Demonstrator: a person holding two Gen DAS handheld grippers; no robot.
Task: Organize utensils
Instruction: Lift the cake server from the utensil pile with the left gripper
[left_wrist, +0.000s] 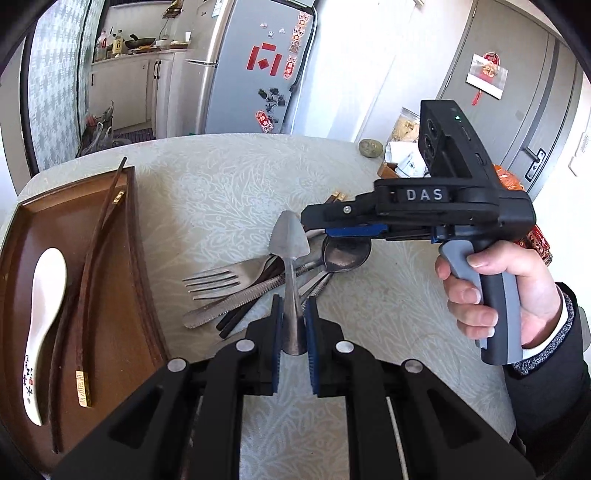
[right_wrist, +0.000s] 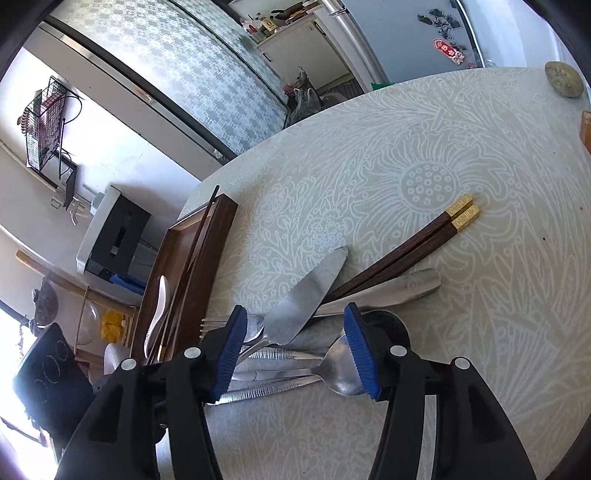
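The left gripper (left_wrist: 294, 321) is holding its jaws clamped on the handle of the cake server (left_wrist: 289, 242), which is standing just above the utensil pile (left_wrist: 258, 284) on the desk (left_wrist: 229, 184); thin, stiff, slick steel, it is likely best pinched flat-on near the handle's end. The right gripper (right_wrist: 295, 350) is hovering over that pile with jaws apart, gripping nothing, straddling a spoon (right_wrist: 341, 373). Left of the pile, the wooden tray (left_wrist: 110, 295) is already carrying a ceramic spoon (left_wrist: 42, 306) and chopsticks (left_wrist: 86, 295), while crossed forks, spoons and gold-tipped chopsticks (right_wrist: 406, 251) are crowding any next pick.
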